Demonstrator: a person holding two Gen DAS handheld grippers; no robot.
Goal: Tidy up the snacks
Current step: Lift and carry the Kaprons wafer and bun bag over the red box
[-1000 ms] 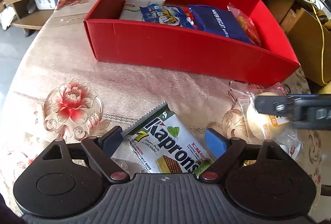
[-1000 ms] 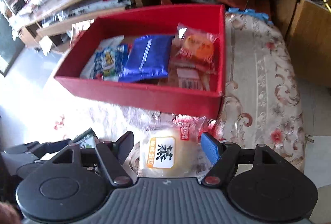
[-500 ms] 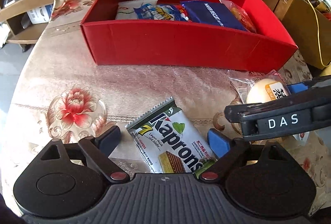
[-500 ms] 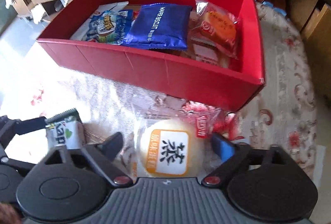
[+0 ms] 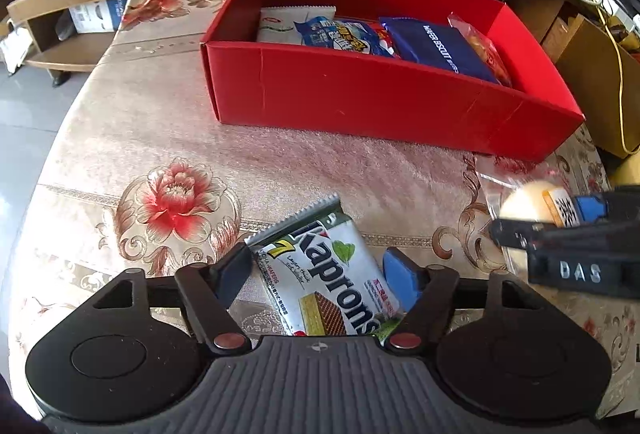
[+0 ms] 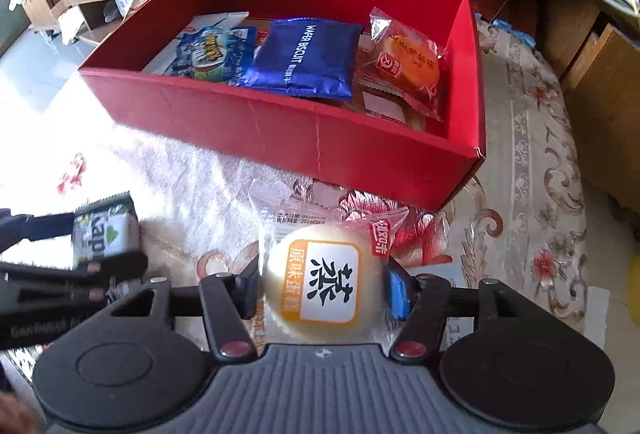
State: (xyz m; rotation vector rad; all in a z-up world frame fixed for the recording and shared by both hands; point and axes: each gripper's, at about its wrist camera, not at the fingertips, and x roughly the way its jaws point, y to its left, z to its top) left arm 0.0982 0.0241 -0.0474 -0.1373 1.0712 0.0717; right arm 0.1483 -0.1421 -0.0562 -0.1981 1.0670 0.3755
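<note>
Between L gripper (image 5: 318, 274) fingers: "Kaprons" wafer pack (image 5: 326, 272); "WAFER BISCUIT" pouch (image 6: 302, 57) in red box (image 6: 280, 129).

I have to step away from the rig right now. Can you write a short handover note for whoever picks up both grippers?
Left gripper: shut on the Kaprons wafer pack, low over the table.
Right gripper: shut on the bagged steamed cake, in front of the red box.
Done: four or so snacks already lie in the box, among them a blue wafer biscuit pack and an orange cake.
Left: carry both held snacks into the box and release them.
</note>
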